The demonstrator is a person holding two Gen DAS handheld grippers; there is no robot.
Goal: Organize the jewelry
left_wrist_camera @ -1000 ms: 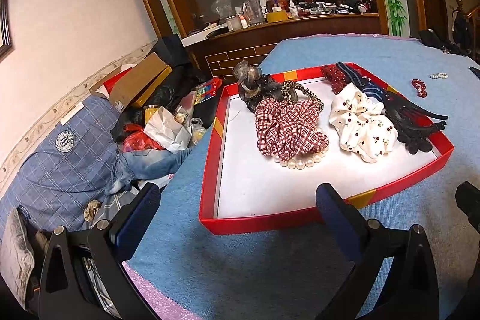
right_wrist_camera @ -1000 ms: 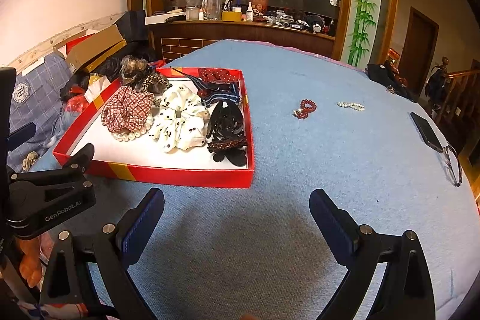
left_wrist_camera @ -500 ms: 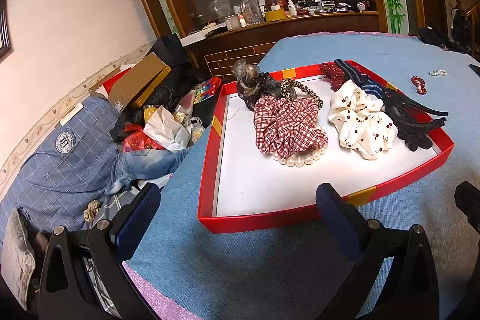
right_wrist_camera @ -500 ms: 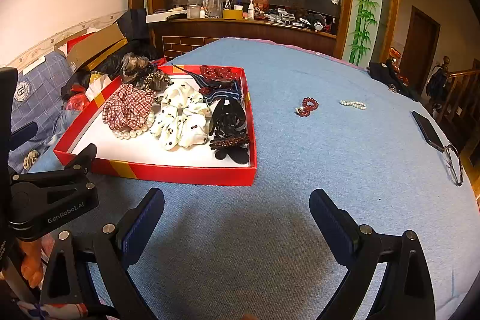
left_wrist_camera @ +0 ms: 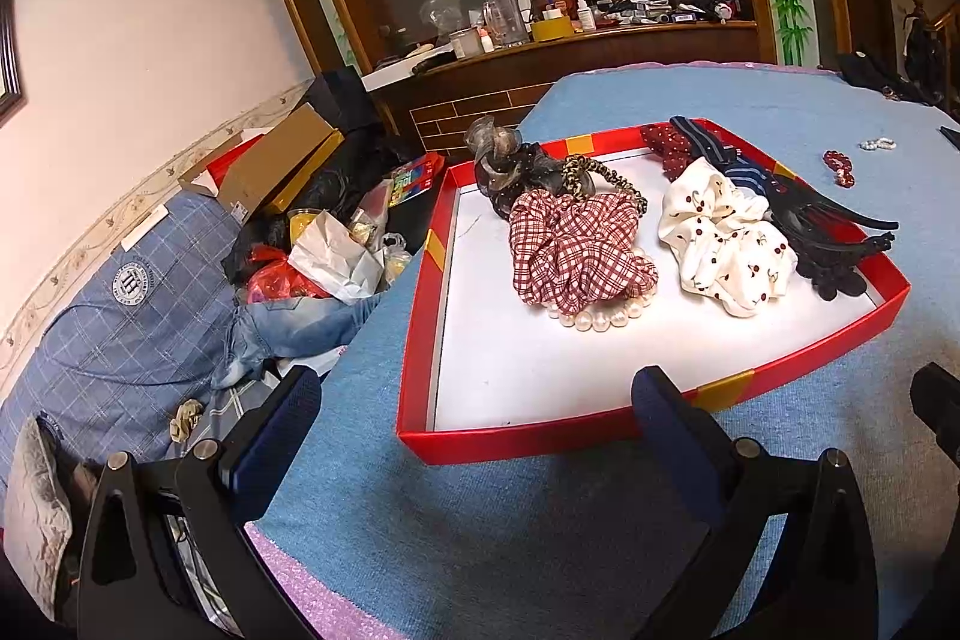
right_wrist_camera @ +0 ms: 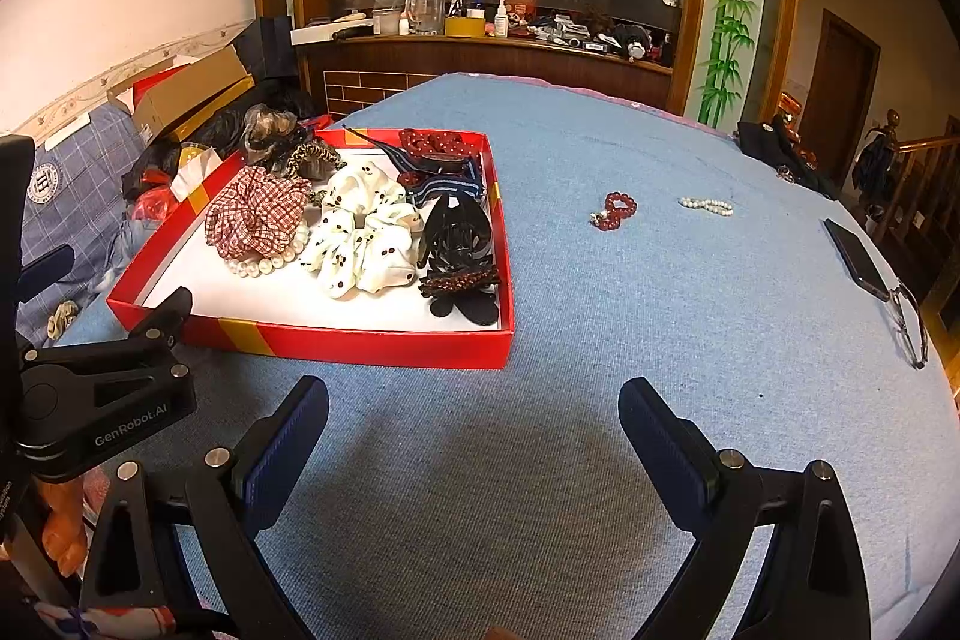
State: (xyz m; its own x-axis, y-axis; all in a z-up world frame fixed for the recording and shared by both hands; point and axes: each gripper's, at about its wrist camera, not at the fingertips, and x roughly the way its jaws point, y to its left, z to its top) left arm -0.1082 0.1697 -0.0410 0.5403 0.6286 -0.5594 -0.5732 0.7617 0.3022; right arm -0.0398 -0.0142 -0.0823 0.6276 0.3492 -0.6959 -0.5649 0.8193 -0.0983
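Observation:
A red tray (left_wrist_camera: 420, 280) (right_wrist_camera: 384, 340) with a white floor sits on the blue tablecloth. It holds a red plaid scrunchie (left_wrist_camera: 576, 250) (right_wrist_camera: 255, 217) over a pearl bracelet (left_wrist_camera: 600, 321) (right_wrist_camera: 258, 268), a white cherry-print scrunchie (left_wrist_camera: 726, 232) (right_wrist_camera: 366, 238), black hair clips (left_wrist_camera: 828, 244) (right_wrist_camera: 459, 244) and more hair ties at the back. Outside the tray lie a red bead bracelet (right_wrist_camera: 615, 211) (left_wrist_camera: 839, 166) and a white pearl bracelet (right_wrist_camera: 707, 204) (left_wrist_camera: 877, 144). My left gripper (left_wrist_camera: 474, 406) is open at the tray's near edge. My right gripper (right_wrist_camera: 474, 418) is open over bare cloth.
A phone (right_wrist_camera: 855, 256) and glasses (right_wrist_camera: 909, 325) lie at the table's right edge. Left of the table is a sofa heaped with clothes, bags and cardboard boxes (left_wrist_camera: 276, 166). A cluttered wooden counter (right_wrist_camera: 480, 40) stands behind. The left gripper's body (right_wrist_camera: 96, 394) shows in the right wrist view.
Both views drifted slightly; the tray sits a little nearer the right gripper. Nothing was taken hold of or let go, and both grippers stayed open.

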